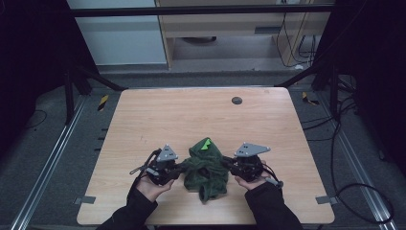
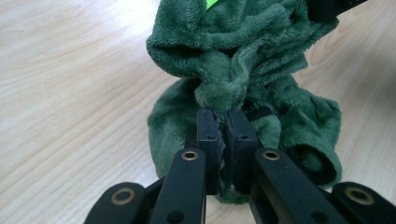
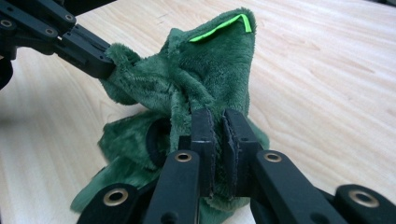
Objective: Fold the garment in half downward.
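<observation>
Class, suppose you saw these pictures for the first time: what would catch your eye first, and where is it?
A crumpled dark green fleece garment with a bright green tag lies near the front edge of the wooden table. The left gripper and the right gripper pinch it from either side, jaws shut on the plush.

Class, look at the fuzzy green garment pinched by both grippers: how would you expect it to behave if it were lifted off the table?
The green garment would probably sag and drape: it lies bunched in soft folds between the left gripper and right gripper. It likely weighs little for its bulk, being plush fleece. It seems unlikely to slip, since pile is squeezed between the nearly closed jaws.
</observation>
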